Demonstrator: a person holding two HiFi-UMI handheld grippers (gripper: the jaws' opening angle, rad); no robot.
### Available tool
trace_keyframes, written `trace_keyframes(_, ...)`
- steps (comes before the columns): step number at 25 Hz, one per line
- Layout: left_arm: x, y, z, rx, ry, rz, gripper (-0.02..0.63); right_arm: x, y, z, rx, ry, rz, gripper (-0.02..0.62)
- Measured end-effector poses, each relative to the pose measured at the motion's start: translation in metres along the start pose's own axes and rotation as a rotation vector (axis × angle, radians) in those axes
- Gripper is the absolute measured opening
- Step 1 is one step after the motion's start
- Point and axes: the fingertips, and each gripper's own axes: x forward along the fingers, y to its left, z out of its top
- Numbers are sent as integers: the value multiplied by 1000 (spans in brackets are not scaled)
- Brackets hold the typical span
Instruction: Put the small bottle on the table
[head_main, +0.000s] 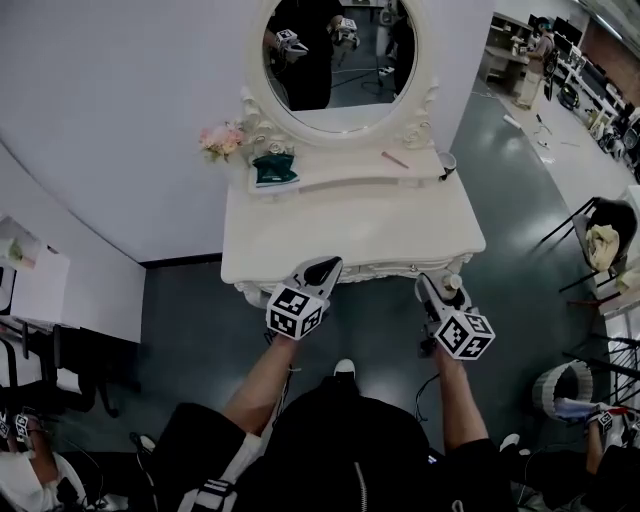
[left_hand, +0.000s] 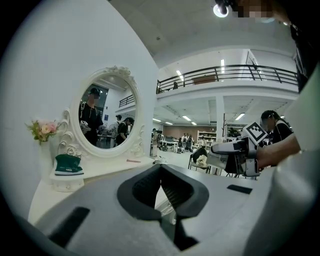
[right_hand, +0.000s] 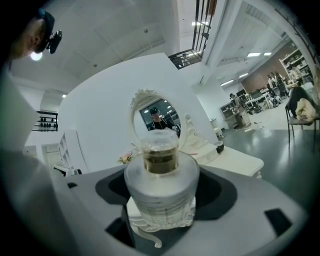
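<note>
Right gripper view first: small bottle (right_hand: 161, 165) dead centre between the jaws, frosted body pinched on both sides, clear cap with amber liquid poking up above the right gripper (right_hand: 161, 189). Closed only as far as the bottle's width, then, and carrying it upright, probably for a flat landing on its base. Just below the jaws, the carved front edge of the white table (right_hand: 235, 162); straight ahead of them, the oval mirror (right_hand: 157, 115). Same story from the head view: bottle riding at the gripper's tip, right at the table's front right corner, and no telling whether touching the top or hanging just clear of it. Off to that gripper's left, the left gripper (left_hand: 161, 172), jaws pressed together on nothing, parked at the same front edge, seemingly just keeping out of the way. Looks like a short carry forward past the rim, then a release.
</note>
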Motion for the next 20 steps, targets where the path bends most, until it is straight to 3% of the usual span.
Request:
trace_keyframes(12, 79, 63, 4, -38, 16, -11, 2, 96, -37, 14, -9, 40, -12, 337)
trace_keyframes(20, 141, 93, 0, -60, 46, 5, 2, 153, -87, 22, -2, 77, -15, 337)
